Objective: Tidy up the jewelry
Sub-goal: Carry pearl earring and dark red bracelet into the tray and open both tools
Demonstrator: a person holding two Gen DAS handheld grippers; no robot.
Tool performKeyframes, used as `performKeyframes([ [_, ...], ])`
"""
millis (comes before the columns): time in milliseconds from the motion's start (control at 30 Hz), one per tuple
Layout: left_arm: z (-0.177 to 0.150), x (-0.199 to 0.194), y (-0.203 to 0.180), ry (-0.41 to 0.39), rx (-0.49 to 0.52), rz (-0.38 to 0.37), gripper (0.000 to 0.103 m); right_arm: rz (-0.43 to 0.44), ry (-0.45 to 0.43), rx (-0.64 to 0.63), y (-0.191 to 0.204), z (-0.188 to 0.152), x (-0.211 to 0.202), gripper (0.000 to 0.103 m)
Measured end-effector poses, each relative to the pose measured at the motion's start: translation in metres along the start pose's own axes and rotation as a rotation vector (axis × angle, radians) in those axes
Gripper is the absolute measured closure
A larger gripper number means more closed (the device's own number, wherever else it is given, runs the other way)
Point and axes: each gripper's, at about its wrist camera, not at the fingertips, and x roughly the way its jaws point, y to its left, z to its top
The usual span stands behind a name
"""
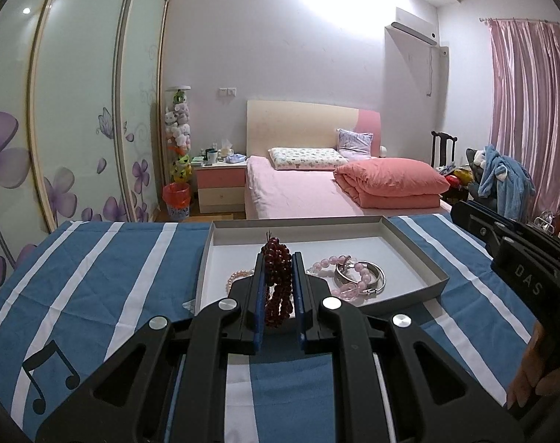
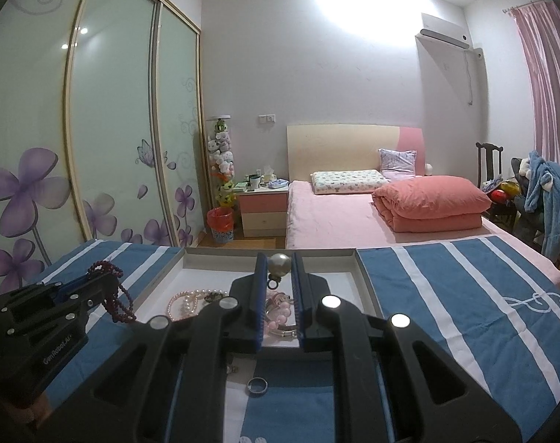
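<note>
Holding above the tray point(image 1: 420, 254): your left tool point(image 1: 278, 258) clamps red beads point(image 1: 276, 277), right tool point(image 2: 279, 258) pinches pearl ring point(image 2: 279, 265).

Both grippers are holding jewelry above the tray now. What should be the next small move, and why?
Probably lower the left gripper into the grey tray and release the dark red bead bracelet. It hangs clamped between the fingers over bare tray floor, beside the pink bead bracelet. The right gripper, holding the pearl ring, can follow.
</note>
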Motion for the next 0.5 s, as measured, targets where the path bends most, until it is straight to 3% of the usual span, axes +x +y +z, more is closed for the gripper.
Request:
performKeyframes([
  [233,0.004,0.008,-0.003,0.01,-0.001,-0.017,0.089,0.007,0.012,0.003,-0.001,0.001,0.011,0.089],
  [500,0.013,0.051,0.0,0.045,-0.025,-0.026,0.089,0.037,0.107,0.067,-0.017,0.009,0.067,0.089],
])
